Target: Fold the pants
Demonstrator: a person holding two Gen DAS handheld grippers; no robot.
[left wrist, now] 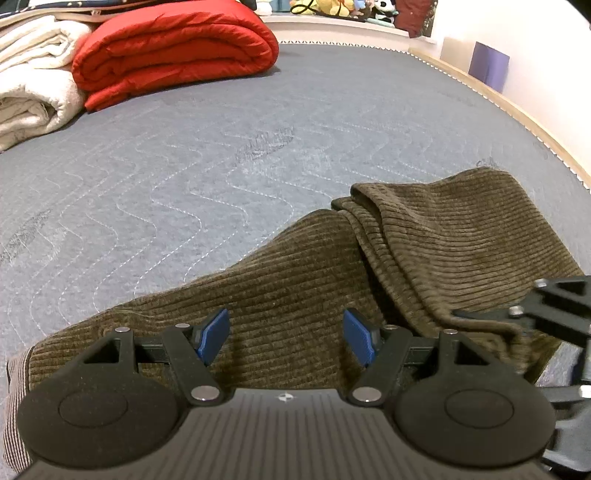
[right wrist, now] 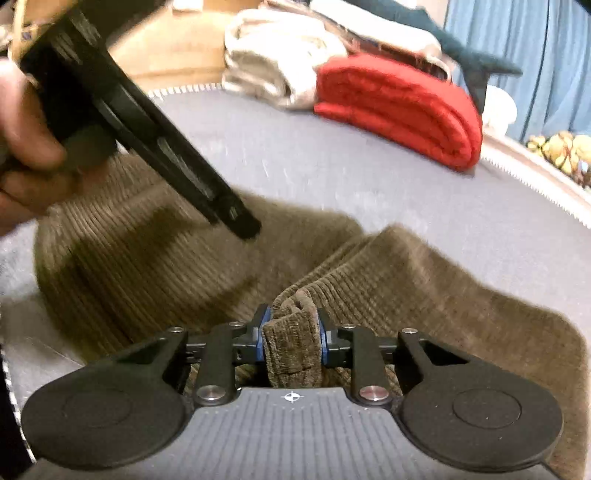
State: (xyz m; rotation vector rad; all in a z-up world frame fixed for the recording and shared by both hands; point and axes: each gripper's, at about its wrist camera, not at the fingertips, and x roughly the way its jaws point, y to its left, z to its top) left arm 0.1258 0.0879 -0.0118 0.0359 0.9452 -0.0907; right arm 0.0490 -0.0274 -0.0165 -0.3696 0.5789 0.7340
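Olive-brown corduroy pants [left wrist: 314,266] lie rumpled on the grey quilted mattress [left wrist: 221,147], with one part folded over another on the right. My left gripper [left wrist: 286,332] hovers just above the cloth, open, with nothing between its blue pads. In the right wrist view my right gripper [right wrist: 291,332] is shut on a bunched fold of the pants [right wrist: 424,295], and the cloth is squeezed between both pads. The left tool's black fingers [right wrist: 236,218] reach in from the upper left, held by a hand [right wrist: 26,147]. The right tool's black frame [left wrist: 561,306] shows at the right edge of the left wrist view.
A folded red quilt [left wrist: 173,51] and cream blankets [left wrist: 33,74] are piled at the far left of the bed. The mattress edge [left wrist: 535,125] curves along the right, beside a wall with a purple box [left wrist: 487,66]. Plush toys [left wrist: 332,7] sit on a ledge behind.
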